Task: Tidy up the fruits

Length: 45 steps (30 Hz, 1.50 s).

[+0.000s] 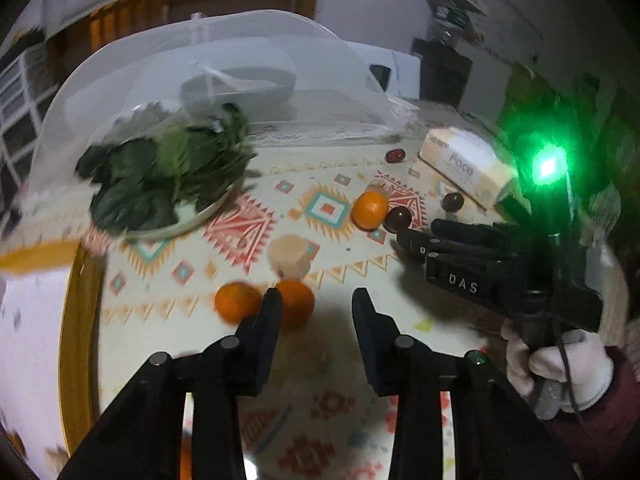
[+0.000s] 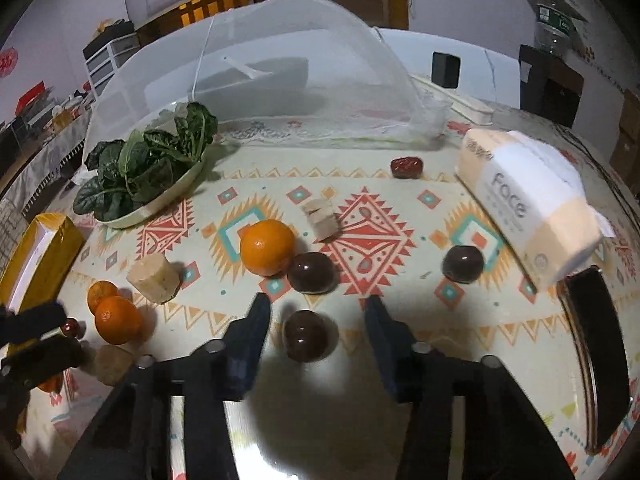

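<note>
In the left wrist view my left gripper [image 1: 316, 306] stands open over the patterned tablecloth [image 1: 332, 364]. One orange [image 1: 298, 304] lies just inside its left finger, a second orange [image 1: 236, 302] outside it. In the right wrist view my right gripper [image 2: 318, 312] is open around a dark round fruit [image 2: 306, 340], with a gap on both sides. Beyond it lie another dark fruit [image 2: 312, 272], a big orange [image 2: 267, 246] and a third dark fruit [image 2: 463, 263]. A red date [image 2: 407, 167] sits further back. Two oranges [image 2: 116, 318] lie at the left by my left gripper [image 2: 44, 336].
A plate of leafy greens [image 2: 148, 168] and a white mesh food cover [image 2: 280, 64] stand at the back. A tissue pack [image 2: 528, 200] lies at the right, a black pan [image 2: 600, 352] beside it. Beige chunks [image 2: 154, 276] and a yellow box [image 2: 40, 256] sit at the left.
</note>
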Each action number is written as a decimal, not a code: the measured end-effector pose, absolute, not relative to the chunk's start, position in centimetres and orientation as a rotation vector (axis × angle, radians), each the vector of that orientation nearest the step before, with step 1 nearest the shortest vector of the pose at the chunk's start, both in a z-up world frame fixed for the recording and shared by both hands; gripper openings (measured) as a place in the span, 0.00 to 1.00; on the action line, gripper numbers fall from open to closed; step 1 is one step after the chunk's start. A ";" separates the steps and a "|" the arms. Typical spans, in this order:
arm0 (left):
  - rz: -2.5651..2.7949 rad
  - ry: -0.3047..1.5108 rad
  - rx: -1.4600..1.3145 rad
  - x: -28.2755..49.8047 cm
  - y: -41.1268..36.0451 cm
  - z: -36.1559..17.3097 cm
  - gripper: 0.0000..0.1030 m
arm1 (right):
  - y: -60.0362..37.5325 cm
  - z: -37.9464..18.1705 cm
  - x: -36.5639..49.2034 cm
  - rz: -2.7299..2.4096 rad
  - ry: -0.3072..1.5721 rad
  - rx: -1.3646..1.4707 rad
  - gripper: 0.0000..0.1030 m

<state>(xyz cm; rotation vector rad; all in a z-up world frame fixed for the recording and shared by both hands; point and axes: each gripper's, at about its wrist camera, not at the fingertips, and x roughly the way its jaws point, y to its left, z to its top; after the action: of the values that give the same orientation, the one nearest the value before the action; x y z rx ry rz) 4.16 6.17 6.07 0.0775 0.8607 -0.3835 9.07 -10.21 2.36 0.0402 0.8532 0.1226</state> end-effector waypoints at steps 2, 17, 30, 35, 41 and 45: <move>-0.390 0.875 0.137 5.0 5.3 5.3 0.30 | -10.2 2.3 9.2 0.126 0.853 0.039 0.37; -0.455 0.879 0.076 3.8 9.0 6.9 0.01 | -11.3 4.4 5.9 0.221 0.817 0.160 0.20; -0.458 0.885 0.196 4.2 4.5 5.6 0.52 | -11.2 4.5 3.6 0.291 0.778 0.231 0.20; -0.404 0.875 0.417 4.6 1.6 3.2 0.46 | -11.6 4.0 3.7 0.303 0.784 0.259 0.20; -0.385 0.884 0.364 4.5 2.7 3.6 0.31 | -12.1 4.2 3.5 0.297 0.771 0.270 0.20; -0.378 0.858 0.286 3.3 3.7 4.9 0.31 | -11.9 4.3 3.3 0.303 0.756 0.261 0.20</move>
<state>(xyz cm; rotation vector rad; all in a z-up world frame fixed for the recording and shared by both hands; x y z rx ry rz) 3.31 3.75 4.86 0.2857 0.8584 -0.3779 3.25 -11.91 4.30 0.2610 0.7557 0.3031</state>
